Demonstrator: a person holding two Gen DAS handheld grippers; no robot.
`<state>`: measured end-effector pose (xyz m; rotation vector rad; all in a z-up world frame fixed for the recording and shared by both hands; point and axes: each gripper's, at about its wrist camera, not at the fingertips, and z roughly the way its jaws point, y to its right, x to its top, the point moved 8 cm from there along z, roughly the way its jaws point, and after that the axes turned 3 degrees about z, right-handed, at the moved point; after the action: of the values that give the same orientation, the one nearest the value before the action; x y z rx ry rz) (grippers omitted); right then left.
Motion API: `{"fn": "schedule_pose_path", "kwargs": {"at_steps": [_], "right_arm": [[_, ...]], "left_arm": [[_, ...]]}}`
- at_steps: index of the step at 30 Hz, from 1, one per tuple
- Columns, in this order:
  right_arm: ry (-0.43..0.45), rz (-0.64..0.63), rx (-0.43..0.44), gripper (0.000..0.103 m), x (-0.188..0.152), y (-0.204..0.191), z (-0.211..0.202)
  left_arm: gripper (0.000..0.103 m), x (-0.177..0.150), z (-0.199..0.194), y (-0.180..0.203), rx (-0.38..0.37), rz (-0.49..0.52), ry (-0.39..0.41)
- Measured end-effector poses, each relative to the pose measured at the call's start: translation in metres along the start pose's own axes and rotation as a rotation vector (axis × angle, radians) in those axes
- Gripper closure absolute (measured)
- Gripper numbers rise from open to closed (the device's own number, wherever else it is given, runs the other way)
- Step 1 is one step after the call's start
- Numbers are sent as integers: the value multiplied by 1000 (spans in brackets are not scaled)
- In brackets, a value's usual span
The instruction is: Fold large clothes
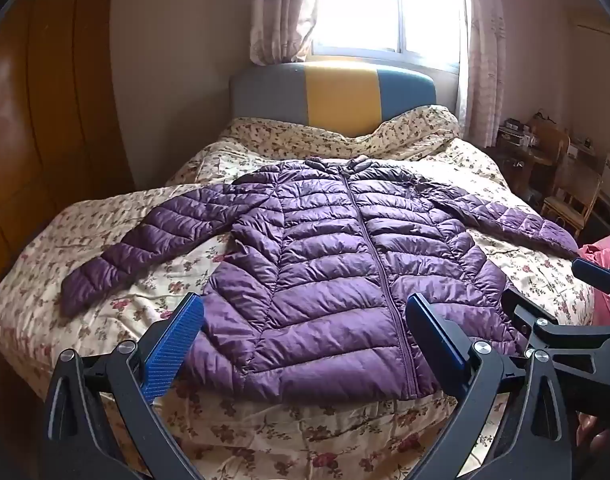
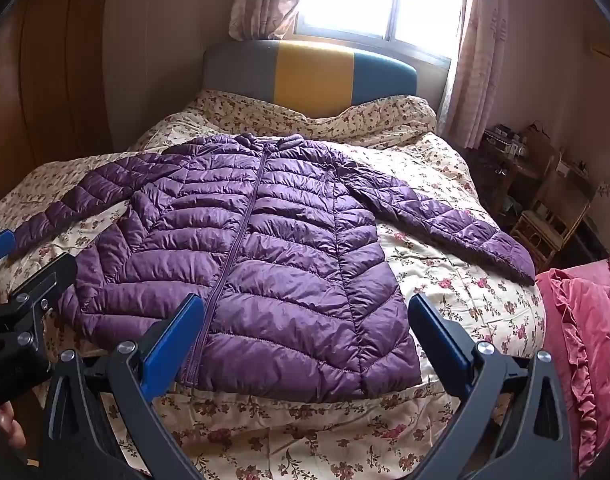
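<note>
While you hold both tools above the foot of the bed, the purple quilted puffer jacket point(image 1: 325, 256) lies flat on the floral bedspread point(image 1: 117, 216), front up, zipped closed, collar toward the grey, yellow and blue headboard point(image 1: 333, 92) and both sleeves spread outward.

Your left wrist view shows the jacket's sleeve on the wardrobe side in full, down to its cuff, and catches your right hand-held gripper point(image 1: 545, 296) at the jacket's hem corner on the window side. Your right wrist view instead shows the opposite sleeve whole, plus more of the pink ruffled fabric point(image 2: 585, 320) lying off that sleeve's cuff, and your left hand-held gripper point(image 2: 29, 264) near the jacket's other hem corner, with fingers of your hand point(image 2: 9, 424) at the edge.

Your left hand-held gripper point(image 1: 305, 332) stands wide open, its blue pads point(image 1: 173, 348) framing the jacket's hem above the bedspread, gripping nothing. Your right hand-held gripper point(image 2: 305, 332) is equally wide open over the hem on its side of the zipper, also holding nothing; whether either touches the jacket you cannot tell.
</note>
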<state>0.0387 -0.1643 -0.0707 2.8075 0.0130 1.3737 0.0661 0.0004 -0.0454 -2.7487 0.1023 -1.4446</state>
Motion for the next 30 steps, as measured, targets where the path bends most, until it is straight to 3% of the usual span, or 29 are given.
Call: {"fn": "schedule_pose_path", "kwargs": {"at_steps": [30], "right_arm": [[-79,-49,-6,2,-12,-10,37]], "left_arm": [[3,-13,22,-12,15,-21,-50]]}}
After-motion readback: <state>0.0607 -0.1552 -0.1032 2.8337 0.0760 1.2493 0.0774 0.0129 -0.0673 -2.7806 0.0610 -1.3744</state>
